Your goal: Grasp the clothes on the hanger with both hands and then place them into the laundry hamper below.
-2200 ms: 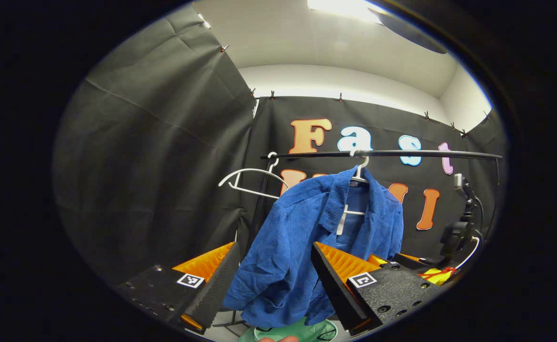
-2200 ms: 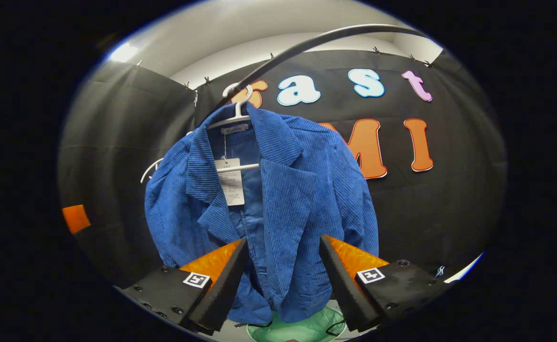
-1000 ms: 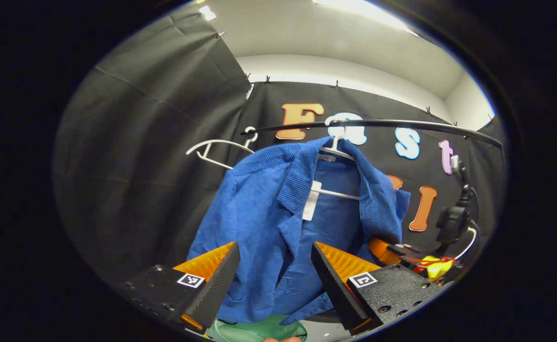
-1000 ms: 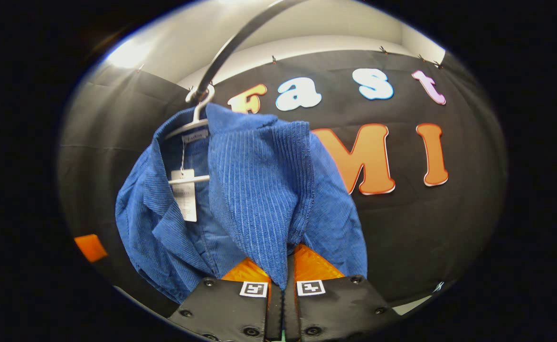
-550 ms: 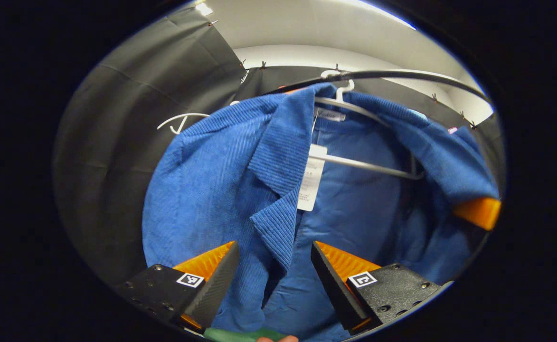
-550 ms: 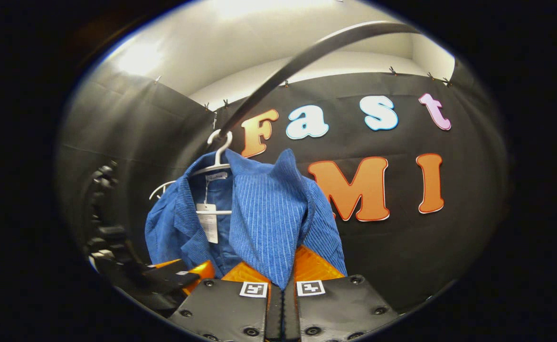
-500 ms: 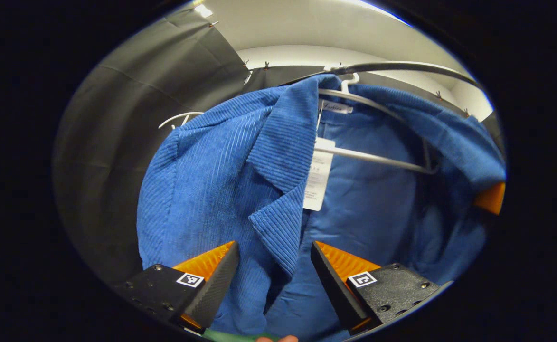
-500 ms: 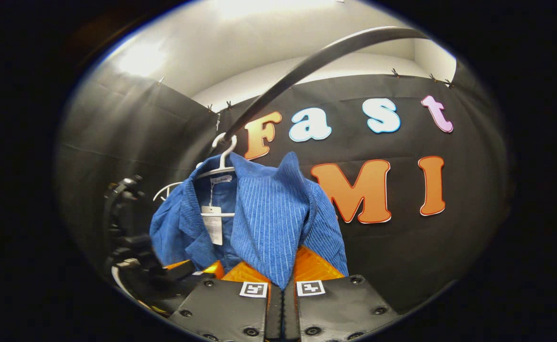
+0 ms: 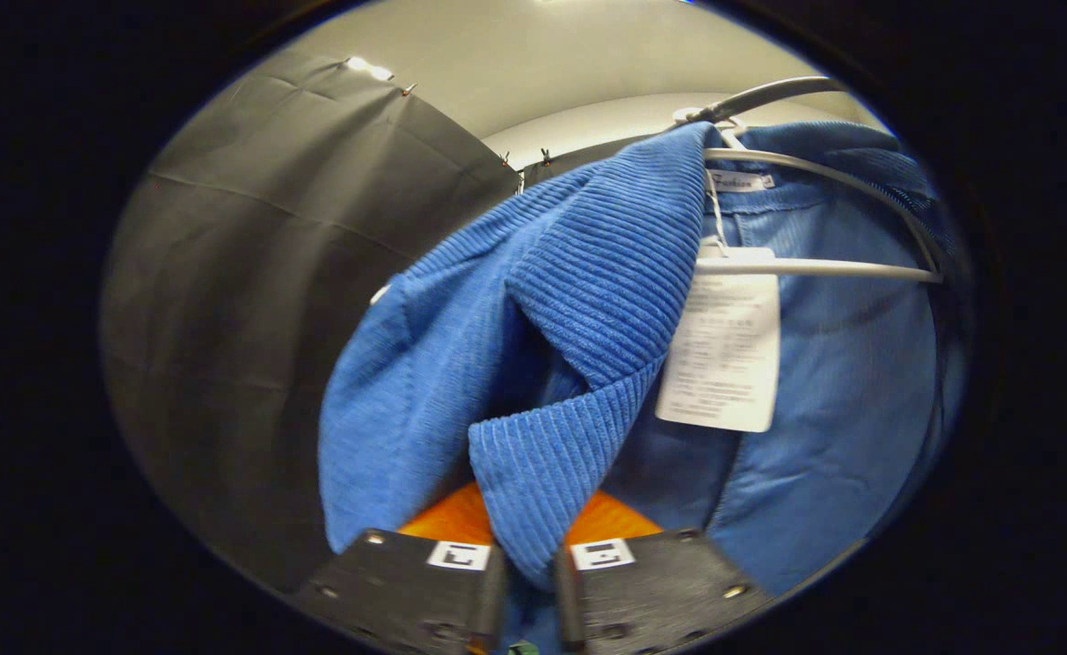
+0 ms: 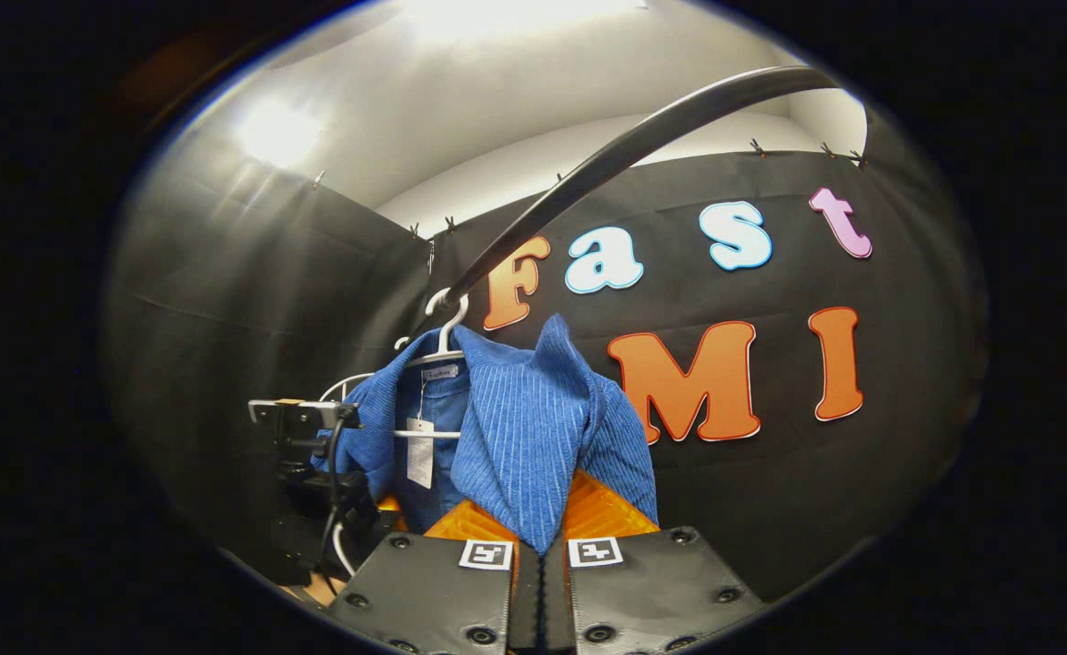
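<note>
Both your claws, left (image 9: 524, 569) and right (image 10: 540, 550), look clamped on the jacket (image 9: 569, 300), which hangs from the hanger (image 9: 815, 267) just above them. Next, pull it free and lower it.

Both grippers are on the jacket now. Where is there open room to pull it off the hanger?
Open room lies right of the blue jacket, below the rail, against the booth wall. Crowded: on the left, the left gripper hugs the collar beside the white hanger.
</note>
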`<move>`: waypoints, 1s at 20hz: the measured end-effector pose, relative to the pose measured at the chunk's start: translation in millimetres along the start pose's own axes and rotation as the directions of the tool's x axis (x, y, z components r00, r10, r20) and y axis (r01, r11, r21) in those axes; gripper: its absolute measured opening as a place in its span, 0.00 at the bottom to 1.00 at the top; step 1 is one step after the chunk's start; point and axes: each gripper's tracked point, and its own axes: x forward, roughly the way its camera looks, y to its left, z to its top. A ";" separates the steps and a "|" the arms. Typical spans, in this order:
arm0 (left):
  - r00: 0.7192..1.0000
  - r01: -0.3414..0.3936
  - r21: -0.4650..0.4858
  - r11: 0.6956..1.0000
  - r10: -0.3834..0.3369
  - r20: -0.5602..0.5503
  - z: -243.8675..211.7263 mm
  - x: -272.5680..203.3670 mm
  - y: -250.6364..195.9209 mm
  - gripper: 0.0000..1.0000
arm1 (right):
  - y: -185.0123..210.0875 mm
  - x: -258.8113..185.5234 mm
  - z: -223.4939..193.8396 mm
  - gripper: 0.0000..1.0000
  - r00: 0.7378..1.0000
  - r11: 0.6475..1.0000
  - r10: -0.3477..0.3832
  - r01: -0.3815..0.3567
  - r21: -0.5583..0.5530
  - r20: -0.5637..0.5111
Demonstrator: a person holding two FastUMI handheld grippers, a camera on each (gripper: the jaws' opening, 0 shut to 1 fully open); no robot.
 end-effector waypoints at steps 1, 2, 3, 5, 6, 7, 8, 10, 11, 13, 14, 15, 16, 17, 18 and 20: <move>1.000 0.019 0.022 1.000 -0.019 0.003 7.4 -6.1 4.6 0.12 | -1.8 -0.1 0.0 0.09 1.000 1.000 -0.001 0.001 0.001 0.001; 1.000 0.015 0.034 0.999 -0.016 0.014 17.0 -13.2 14.0 0.09 | -3.7 -0.6 0.6 0.09 1.000 1.000 -0.004 0.004 0.003 0.007; 0.999 -0.001 0.037 0.999 -0.001 0.033 29.6 -19.9 28.1 0.08 | -5.9 -0.6 2.4 0.09 1.000 1.000 -0.008 0.008 0.003 0.015; 0.996 -0.061 0.039 0.997 0.058 0.072 59.7 -33.2 60.3 0.08 | -11.1 0.3 2.1 0.09 1.000 1.000 -0.007 0.007 0.003 0.029; 0.993 -0.086 0.040 0.996 0.082 0.091 75.4 -35.5 71.4 0.07 | -16.2 -0.9 0.9 0.09 0.999 1.000 -0.011 0.011 0.000 0.034; 0.988 -0.109 0.047 0.993 0.103 0.114 90.9 -38.8 82.2 0.06 | -21.3 -1.9 0.2 0.09 0.999 1.000 -0.020 0.021 -0.008 0.042; 0.981 -0.136 0.058 0.989 0.127 0.146 109.2 -40.7 93.7 0.05 | -28.1 -3.5 0.5 0.09 0.998 0.999 -0.042 0.043 -0.023 0.054; 0.962 -0.180 0.087 0.980 0.157 0.222 151.2 -43.4 115.0 0.05 | -43.2 -3.4 5.8 0.09 0.991 0.992 -0.109 0.113 -0.053 0.079; 0.958 -0.175 0.085 0.981 0.150 0.245 167.9 -39.3 118.3 0.06 | -45.9 -1.1 7.2 0.09 0.988 0.989 -0.132 0.137 -0.061 0.083; 0.956 -0.143 0.051 0.988 0.125 0.264 190.0 -24.4 128.0 0.07 | -51.4 2.1 12.4 0.09 0.979 0.980 -0.181 0.188 -0.068 0.097; 0.958 -0.130 0.050 0.990 0.112 0.265 195.9 -12.4 133.2 0.07 | -57.7 4.4 12.9 0.09 0.972 0.972 -0.215 0.223 -0.077 0.098; 0.955 -0.120 0.069 0.990 0.096 0.281 204.2 0.5 137.4 0.07 | -62.4 5.2 13.1 0.09 0.964 0.964 -0.244 0.253 -0.082 0.103; 0.944 -0.114 0.105 0.988 0.075 0.320 215.0 12.9 137.6 0.07 | -65.2 6.5 14.1 0.09 0.958 0.958 -0.268 0.276 -0.082 0.104; 0.936 -0.115 0.147 0.982 0.057 0.348 220.9 22.5 139.0 0.05 | -66.3 6.8 12.9 0.09 0.953 0.952 -0.287 0.295 -0.077 0.099; 0.928 -0.105 0.177 0.979 0.032 0.372 226.1 33.9 136.8 0.10 | -65.2 7.6 13.1 0.09 0.947 0.948 -0.302 0.310 -0.071 0.105; 0.914 -0.070 0.170 0.983 -0.005 0.405 232.7 56.3 132.4 0.07 | -63.0 6.7 13.1 0.09 0.934 0.936 -0.338 0.347 -0.066 0.116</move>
